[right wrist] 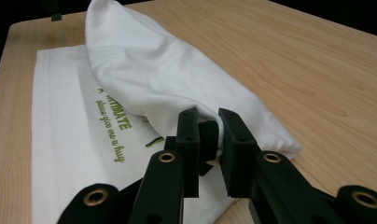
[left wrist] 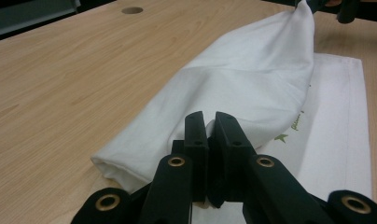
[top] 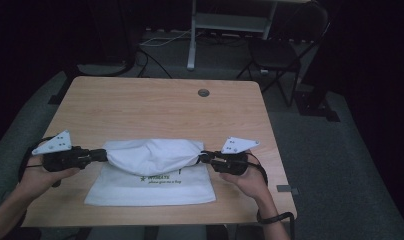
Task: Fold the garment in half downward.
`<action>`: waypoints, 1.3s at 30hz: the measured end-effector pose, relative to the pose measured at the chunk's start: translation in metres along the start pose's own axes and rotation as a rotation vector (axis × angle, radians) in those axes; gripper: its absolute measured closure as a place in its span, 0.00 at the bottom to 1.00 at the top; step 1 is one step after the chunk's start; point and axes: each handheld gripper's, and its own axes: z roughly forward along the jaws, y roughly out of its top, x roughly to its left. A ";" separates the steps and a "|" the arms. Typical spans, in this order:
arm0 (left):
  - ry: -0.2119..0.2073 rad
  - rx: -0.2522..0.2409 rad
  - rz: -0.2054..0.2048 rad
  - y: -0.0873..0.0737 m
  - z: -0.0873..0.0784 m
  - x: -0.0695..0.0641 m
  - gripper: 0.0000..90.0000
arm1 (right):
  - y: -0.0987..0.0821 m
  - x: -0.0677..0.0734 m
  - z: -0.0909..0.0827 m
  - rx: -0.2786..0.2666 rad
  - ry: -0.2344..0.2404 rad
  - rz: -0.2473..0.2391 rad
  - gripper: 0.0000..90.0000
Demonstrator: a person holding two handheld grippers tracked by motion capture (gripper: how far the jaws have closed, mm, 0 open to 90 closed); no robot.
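Scene: While a person's two hands hold still at the near edge of the wooden counter (top: 140, 95), a white cloth (top: 152, 170) lies stretched between two tools.
Cloth: its lower layer rests flat on the counter, green lettering (top: 162, 178) facing up; its far part is lifted and gathered into a sagging fold above that layer.
Left tool: the left tool (top: 104, 154) sits at the cloth's left end, its black jaws pressed together on the bunched corner, as the left gripper view (left wrist: 208, 135) shows at close range.
Right tool: the right tool (top: 204, 157) sits at the cloth's right end, jaws clamped on the opposite corner; in the right gripper view (right wrist: 209, 135) fabric is pinched between the pads.
Hands: the left hand (top: 37, 175) and right hand (top: 247, 181) grip the tool bodies just beside the cloth's two ends.
Cable hole: a round grommet (top: 203, 92) lies in the counter well beyond the cloth.
Chair: a dark chair (top: 277, 50) stands on the floor far behind the cloth.
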 end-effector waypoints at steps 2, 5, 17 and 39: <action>-0.001 0.000 0.000 0.000 -0.001 -0.001 0.94 | 0.000 0.000 0.000 0.000 0.002 -0.003 0.88; 0.000 -0.004 0.001 -0.001 -0.001 -0.001 0.94 | 0.000 0.002 -0.001 -0.001 0.003 -0.001 0.88; -0.003 -0.007 0.005 -0.003 -0.006 -0.007 0.93 | 0.000 0.006 -0.004 0.005 0.009 -0.015 0.88; -0.004 -0.006 0.003 -0.006 -0.008 -0.010 0.93 | -0.004 0.010 -0.007 0.013 0.020 -0.022 0.88</action>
